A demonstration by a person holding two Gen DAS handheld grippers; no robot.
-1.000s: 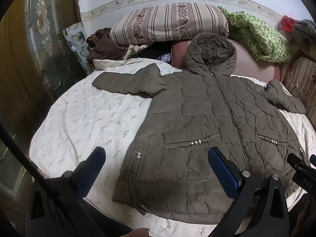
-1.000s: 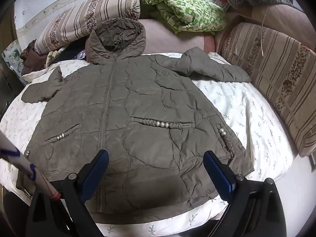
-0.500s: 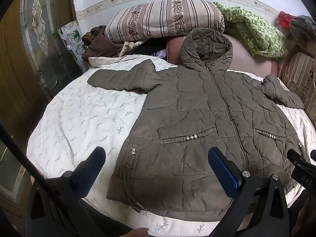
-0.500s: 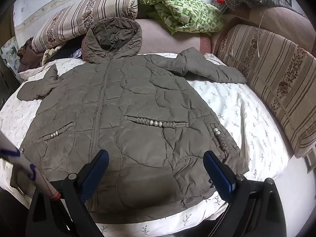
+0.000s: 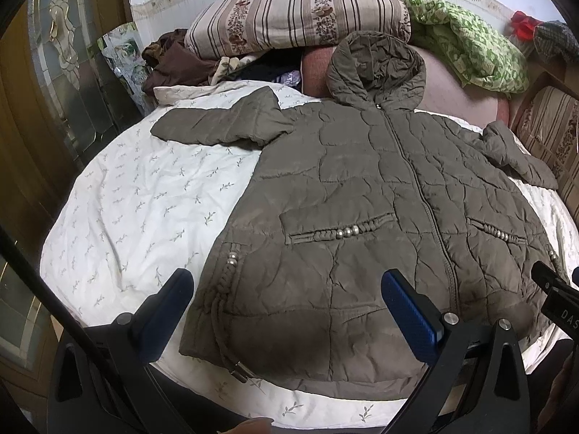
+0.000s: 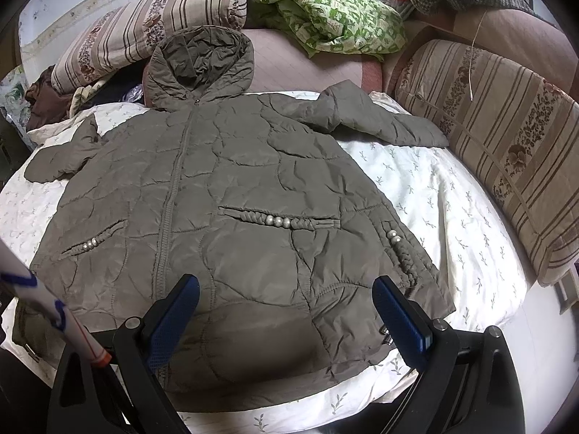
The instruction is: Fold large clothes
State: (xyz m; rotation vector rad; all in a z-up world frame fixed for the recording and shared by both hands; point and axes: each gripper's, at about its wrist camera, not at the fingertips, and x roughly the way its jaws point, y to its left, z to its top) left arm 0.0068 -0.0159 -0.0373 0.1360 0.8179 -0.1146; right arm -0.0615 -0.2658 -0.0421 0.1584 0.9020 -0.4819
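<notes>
An olive-brown quilted hooded jacket (image 5: 362, 195) lies flat, front up and zipped, on a white sheet (image 5: 144, 199); it also shows in the right wrist view (image 6: 235, 188). Its sleeves spread to both sides and its hood points to the far pillows. My left gripper (image 5: 286, 307) is open and empty, held over the jacket's lower left hem. My right gripper (image 6: 286, 307) is open and empty, held over the lower right hem. Part of the right gripper (image 5: 557, 296) shows at the right edge of the left wrist view.
A striped pillow (image 5: 296, 18), a green patterned blanket (image 5: 470, 43) and a brown garment (image 5: 173, 65) lie at the far end. A striped cushion (image 6: 506, 137) lines the right side. A wood and glass door (image 5: 43, 90) stands at the left.
Both grippers have moved forward and lower toward the jacket's hem, so the jacket looks larger. The jaws have stayed open. The jacket has not moved.
</notes>
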